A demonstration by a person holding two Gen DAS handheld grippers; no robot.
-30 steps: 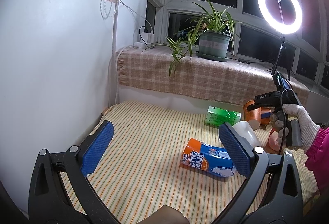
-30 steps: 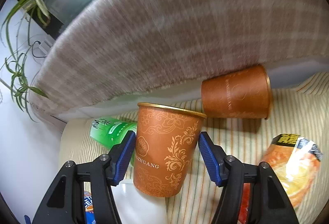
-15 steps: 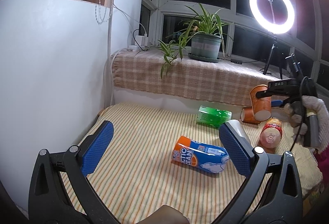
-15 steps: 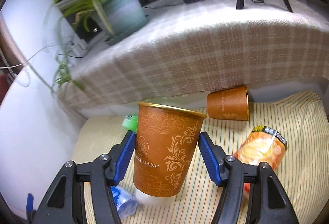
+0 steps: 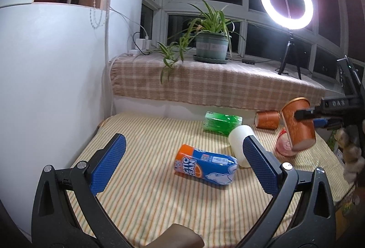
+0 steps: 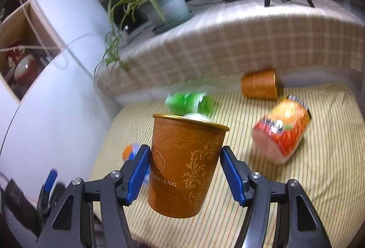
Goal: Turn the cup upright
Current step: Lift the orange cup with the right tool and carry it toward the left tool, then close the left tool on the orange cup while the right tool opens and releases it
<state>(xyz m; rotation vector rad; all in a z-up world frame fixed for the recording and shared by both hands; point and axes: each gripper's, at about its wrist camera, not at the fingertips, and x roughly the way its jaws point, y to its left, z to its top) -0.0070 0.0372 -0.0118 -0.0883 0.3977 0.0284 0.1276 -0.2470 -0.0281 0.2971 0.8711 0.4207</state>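
The left wrist view looks from well back toward the potted plant (image 5: pixel 211 45). The right wrist view sits nearer, facing the potted plant (image 6: pixel 164 3) leftward. Both share the lying cup (image 5: pixel 267 119) (image 6: pixel 260 87) below it.

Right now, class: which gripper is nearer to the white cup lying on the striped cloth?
Left. The left gripper hangs open with the white cup just past its right finger. The right gripper, shut on the orange cup, is off to the cup's right.
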